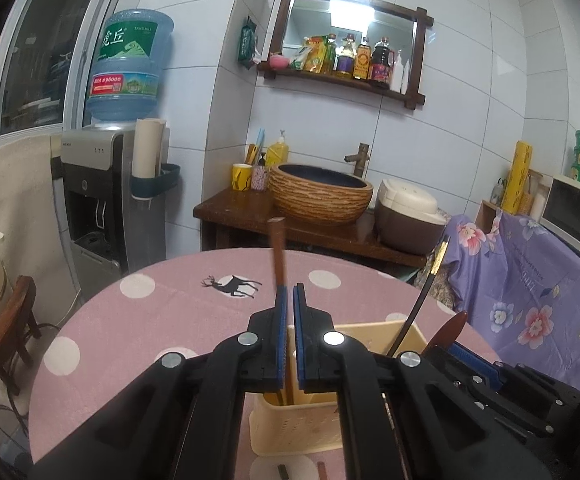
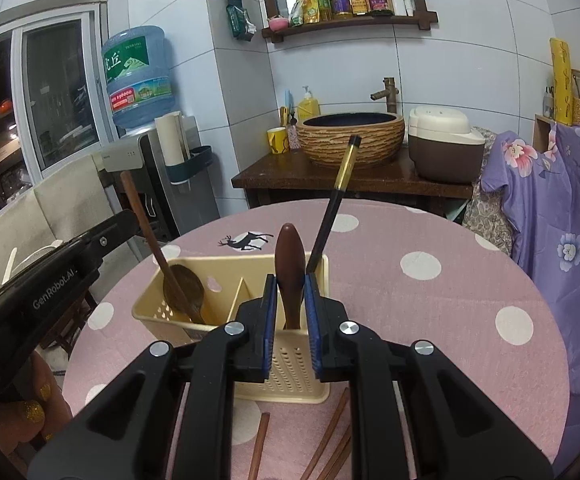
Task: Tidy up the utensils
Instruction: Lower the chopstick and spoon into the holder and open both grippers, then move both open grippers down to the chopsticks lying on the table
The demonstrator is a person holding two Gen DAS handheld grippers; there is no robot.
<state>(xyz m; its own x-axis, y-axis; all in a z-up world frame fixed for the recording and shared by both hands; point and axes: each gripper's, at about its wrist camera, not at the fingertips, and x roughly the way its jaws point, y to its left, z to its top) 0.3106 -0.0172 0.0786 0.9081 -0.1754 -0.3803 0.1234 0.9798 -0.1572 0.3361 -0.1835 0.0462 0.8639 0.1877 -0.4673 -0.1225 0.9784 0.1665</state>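
A cream plastic utensil holder (image 2: 290, 368) with two compartments stands on the pink dotted table; it also shows in the left wrist view (image 1: 290, 428). My left gripper (image 1: 289, 296) is shut on the handle of a wooden spoon (image 1: 277, 252), whose bowl (image 2: 183, 288) sits in the holder's left compartment. My right gripper (image 2: 290, 284) is shut on a dark brown spoon (image 2: 290, 256), standing in the right compartment. A black chopstick with a gold end (image 2: 336, 204) leans in that compartment too. Several brown chopsticks (image 2: 330, 440) lie on the table in front of the holder.
Behind the pink round table (image 2: 430, 300) stands a dark wooden counter (image 2: 330, 178) with a basin (image 2: 352, 136), rice cooker (image 2: 444, 148) and yellow cup (image 2: 277, 140). A water dispenser (image 1: 101, 184) is at left. A purple floral cloth (image 2: 550, 208) hangs at right.
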